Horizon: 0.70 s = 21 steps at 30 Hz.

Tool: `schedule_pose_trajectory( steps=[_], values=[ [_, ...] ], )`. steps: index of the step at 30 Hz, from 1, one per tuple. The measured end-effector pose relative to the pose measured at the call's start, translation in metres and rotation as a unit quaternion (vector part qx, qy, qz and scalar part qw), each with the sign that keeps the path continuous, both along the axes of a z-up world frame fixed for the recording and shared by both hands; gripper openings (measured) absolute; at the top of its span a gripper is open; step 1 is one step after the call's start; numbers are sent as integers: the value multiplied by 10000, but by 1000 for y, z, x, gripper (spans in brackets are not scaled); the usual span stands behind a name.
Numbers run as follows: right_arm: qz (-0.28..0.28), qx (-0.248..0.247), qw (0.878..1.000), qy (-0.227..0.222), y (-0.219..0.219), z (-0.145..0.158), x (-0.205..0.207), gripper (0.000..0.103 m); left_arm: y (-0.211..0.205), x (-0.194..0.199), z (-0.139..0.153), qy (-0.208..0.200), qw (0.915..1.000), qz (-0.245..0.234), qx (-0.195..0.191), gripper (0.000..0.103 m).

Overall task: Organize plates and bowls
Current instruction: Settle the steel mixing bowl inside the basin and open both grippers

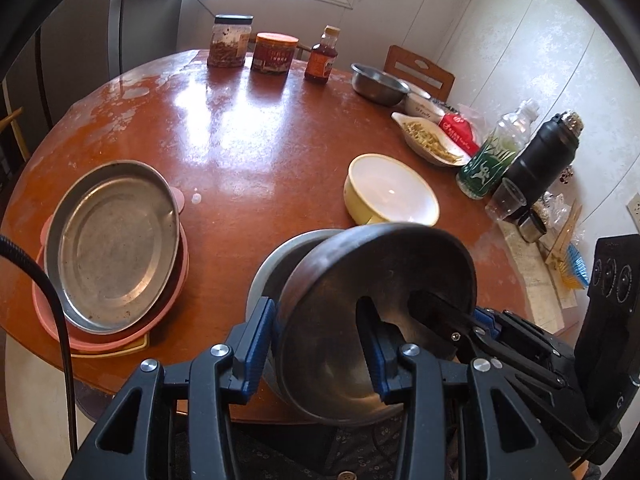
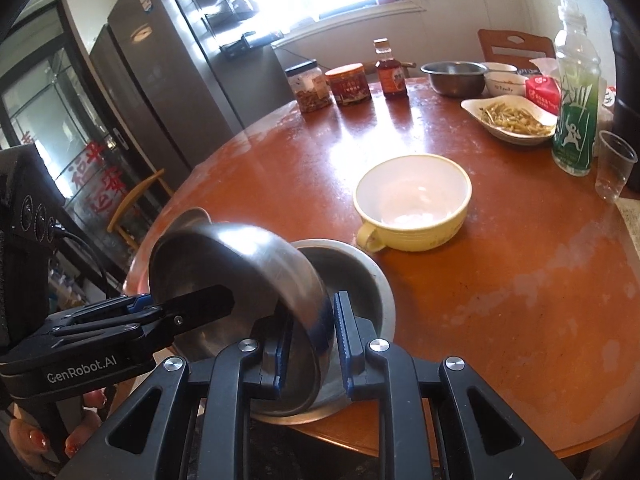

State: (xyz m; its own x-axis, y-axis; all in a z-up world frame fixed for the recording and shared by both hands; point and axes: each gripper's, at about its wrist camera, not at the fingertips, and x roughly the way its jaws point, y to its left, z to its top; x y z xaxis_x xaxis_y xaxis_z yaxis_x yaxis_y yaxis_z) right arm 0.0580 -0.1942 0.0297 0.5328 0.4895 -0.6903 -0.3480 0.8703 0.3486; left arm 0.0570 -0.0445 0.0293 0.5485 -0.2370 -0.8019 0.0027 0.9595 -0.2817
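Now two grippers meet on one tilted steel bowl [image 1: 372,304] low in the centre of both views. From its own camera, the left gripper [image 1: 316,346] has its blue-padded fingers astride the bowl's rim, one outside and one inside, pinching the wall. The right gripper [image 2: 312,346] grips the same bowl's rim likewise, one pad on each side of the wall. Each gripper also shows in the other's view: the right one at lower right of the left view, the left one at lower left of the right view.

That bowl leans on edge over a second steel bowl [image 2: 360,280] that sits upright on the round brown worktop [image 1: 248,128]. Just beyond, toward the frame centre, stands one yellow handled bowl [image 2: 412,204], empty and white inside.

At the left of the left view one steel plate [image 1: 116,244] rests on top of a pink plate [image 1: 52,312], with a yellow edge showing beneath; how many lie under it I cannot tell.

Along the top of the worktop stand two jars [image 1: 230,40] and one brown bottle [image 1: 322,56]. To the upper right sit a third steel bowl [image 1: 378,84], a white bowl [image 1: 420,104] and one white dish of food [image 1: 432,140].
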Motion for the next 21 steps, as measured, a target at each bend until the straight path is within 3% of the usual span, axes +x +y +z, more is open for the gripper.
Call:
schedule_pose_trajectory(
  steps=[7,21],
  values=[
    [-78,-114,9998,137,-1,-17,8,21,-2,12,-18,128,9999,-6,88,42],
    [-120,-207,9997,-47,-3,-18,10,21,-11,16,-21,-41,9989,-132,456,42]
  ],
)
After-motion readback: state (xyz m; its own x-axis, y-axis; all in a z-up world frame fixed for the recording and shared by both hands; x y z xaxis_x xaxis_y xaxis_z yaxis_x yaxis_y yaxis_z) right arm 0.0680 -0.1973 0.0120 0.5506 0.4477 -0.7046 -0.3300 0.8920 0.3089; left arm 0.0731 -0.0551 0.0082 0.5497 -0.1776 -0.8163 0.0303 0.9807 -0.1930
